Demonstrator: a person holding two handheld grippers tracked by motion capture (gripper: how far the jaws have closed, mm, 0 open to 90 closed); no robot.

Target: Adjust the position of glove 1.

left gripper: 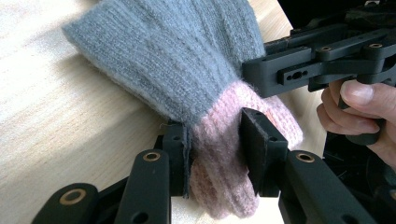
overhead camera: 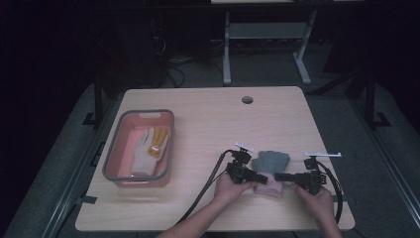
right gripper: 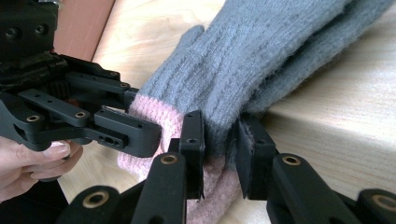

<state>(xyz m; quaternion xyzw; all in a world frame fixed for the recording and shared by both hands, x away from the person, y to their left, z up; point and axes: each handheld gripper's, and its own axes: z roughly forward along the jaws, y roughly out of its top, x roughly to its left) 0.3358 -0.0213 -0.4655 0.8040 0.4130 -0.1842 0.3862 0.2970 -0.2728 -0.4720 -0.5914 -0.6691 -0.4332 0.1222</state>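
A grey knitted glove (overhead camera: 271, 161) with a pink cuff (overhead camera: 268, 189) lies flat near the table's front edge, between the two hands. My left gripper (overhead camera: 261, 179) reaches in from the left. In the left gripper view its jaws (left gripper: 215, 144) press on the pink cuff (left gripper: 219, 182). My right gripper (overhead camera: 279, 177) comes in from the right. In the right gripper view (right gripper: 220, 140) it pinches the glove (right gripper: 261, 60) where grey meets pink. Each gripper view also shows the other gripper, the right one (left gripper: 280, 74) and the left one (right gripper: 126, 133), at the cuff.
A pink basin with a grey rim (overhead camera: 112, 157) stands at the table's left and holds a white and yellow glove (overhead camera: 150, 146). A round cable hole (overhead camera: 247, 99) sits near the far edge. The table's front edge (overhead camera: 213, 229) runs just behind the hands.
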